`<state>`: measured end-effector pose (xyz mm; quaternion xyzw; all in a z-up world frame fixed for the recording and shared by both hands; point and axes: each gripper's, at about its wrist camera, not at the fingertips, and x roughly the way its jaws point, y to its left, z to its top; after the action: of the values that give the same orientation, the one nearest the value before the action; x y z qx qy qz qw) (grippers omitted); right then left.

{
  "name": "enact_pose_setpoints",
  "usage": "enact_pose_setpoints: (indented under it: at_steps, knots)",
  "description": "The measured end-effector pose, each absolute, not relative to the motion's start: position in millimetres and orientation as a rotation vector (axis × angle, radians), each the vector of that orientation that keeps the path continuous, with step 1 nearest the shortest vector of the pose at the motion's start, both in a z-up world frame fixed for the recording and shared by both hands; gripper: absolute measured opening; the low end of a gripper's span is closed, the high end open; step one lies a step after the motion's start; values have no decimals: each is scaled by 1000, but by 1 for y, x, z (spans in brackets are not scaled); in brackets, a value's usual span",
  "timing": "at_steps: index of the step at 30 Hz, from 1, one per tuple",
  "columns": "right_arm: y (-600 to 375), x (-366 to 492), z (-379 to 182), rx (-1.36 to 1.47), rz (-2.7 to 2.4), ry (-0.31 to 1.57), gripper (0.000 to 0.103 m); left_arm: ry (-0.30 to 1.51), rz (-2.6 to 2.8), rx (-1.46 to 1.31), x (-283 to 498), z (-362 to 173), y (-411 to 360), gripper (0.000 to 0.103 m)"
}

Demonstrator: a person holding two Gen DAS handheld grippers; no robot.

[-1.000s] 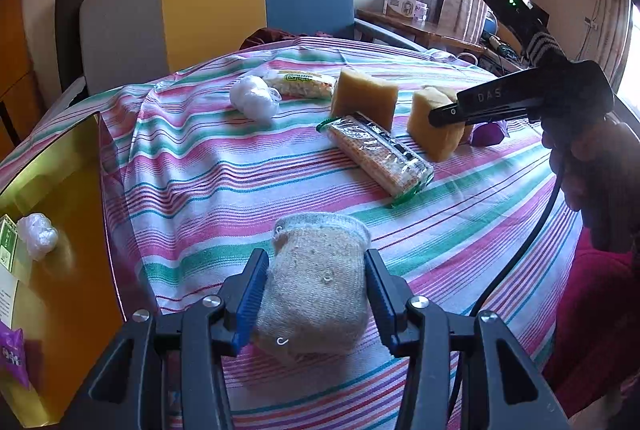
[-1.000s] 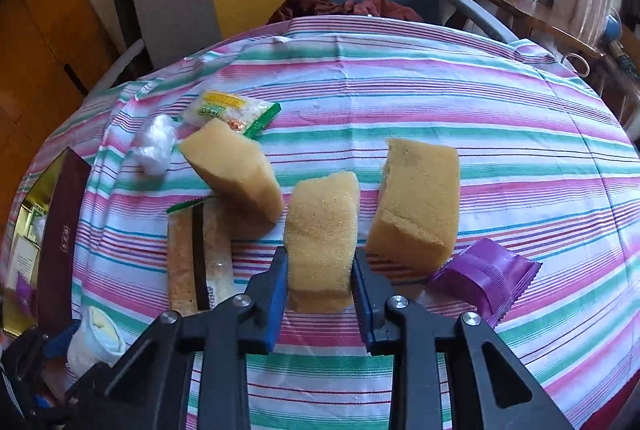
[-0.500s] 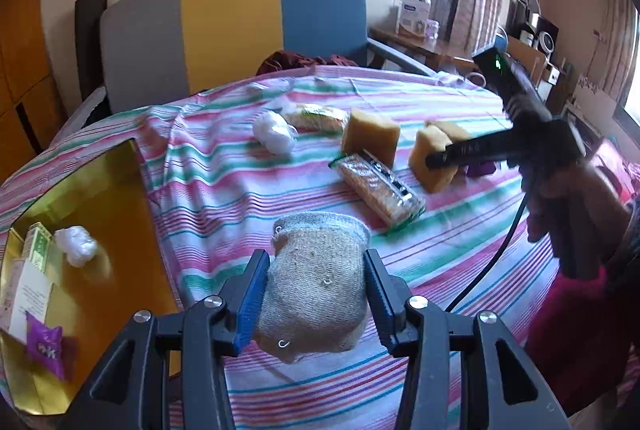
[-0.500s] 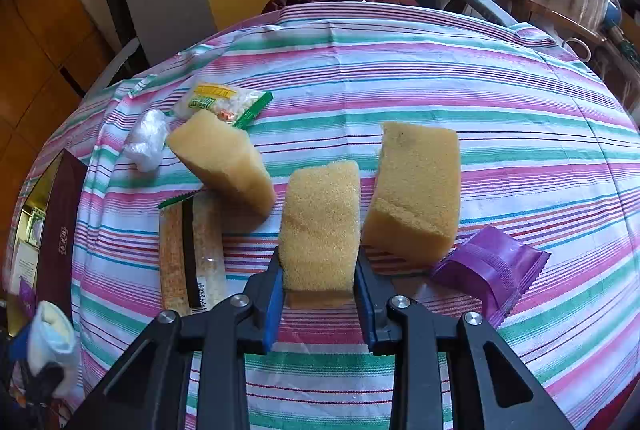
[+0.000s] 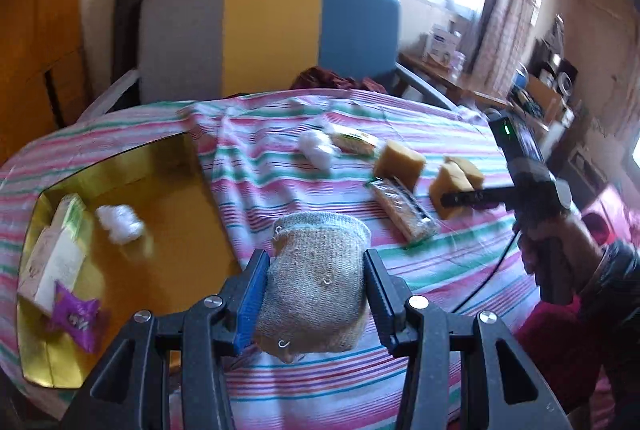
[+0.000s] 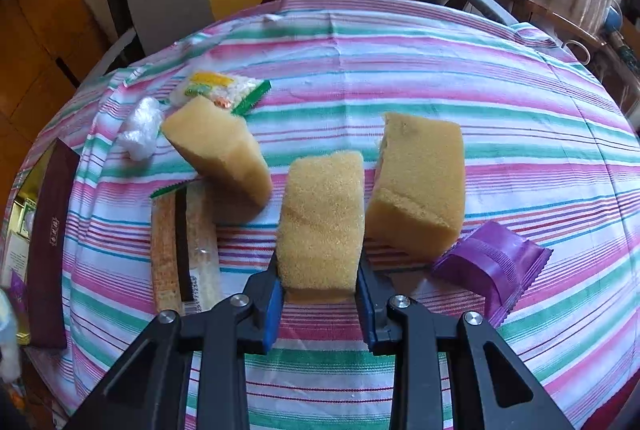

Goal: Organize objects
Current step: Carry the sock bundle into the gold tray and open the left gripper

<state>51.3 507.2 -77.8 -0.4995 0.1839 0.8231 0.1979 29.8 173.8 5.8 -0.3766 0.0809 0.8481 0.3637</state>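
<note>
My left gripper (image 5: 314,282) is shut on a rolled grey sock (image 5: 316,282) and holds it above the striped tablecloth (image 5: 280,166), right of the gold tray (image 5: 168,214). My right gripper (image 6: 320,286) is shut on a yellow sponge (image 6: 322,218); it also shows in the left wrist view (image 5: 468,198). Two more yellow sponges lie either side of it, one on the left (image 6: 218,150) and one on the right (image 6: 420,182).
The gold tray holds a white box (image 5: 56,258), a white wad (image 5: 120,228) and a purple packet (image 5: 74,314). On the cloth lie a cracker pack (image 6: 182,250), a purple packet (image 6: 492,262), a snack bag (image 6: 216,90) and a white wad (image 6: 140,134). A chair (image 5: 272,34) stands behind the table.
My left gripper has risen and swung left with the sock, bringing the gold tray into view. My right gripper has lifted the sponge slightly.
</note>
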Motion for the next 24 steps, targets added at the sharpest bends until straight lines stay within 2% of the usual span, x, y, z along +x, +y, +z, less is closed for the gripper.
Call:
enact_pose_setpoints:
  at_steps: [7, 14, 24]
  knots:
    - [504, 52, -74, -1368, 2295, 452, 29, 50, 2379, -1051, -4, 12, 74, 48]
    - [502, 50, -75, -1383, 2295, 426, 29, -80, 2549, -1269, -42, -25, -19, 48]
    - [501, 49, -77, -1386, 2292, 422, 29, -19, 2583, -1385, -74, -61, -24, 50]
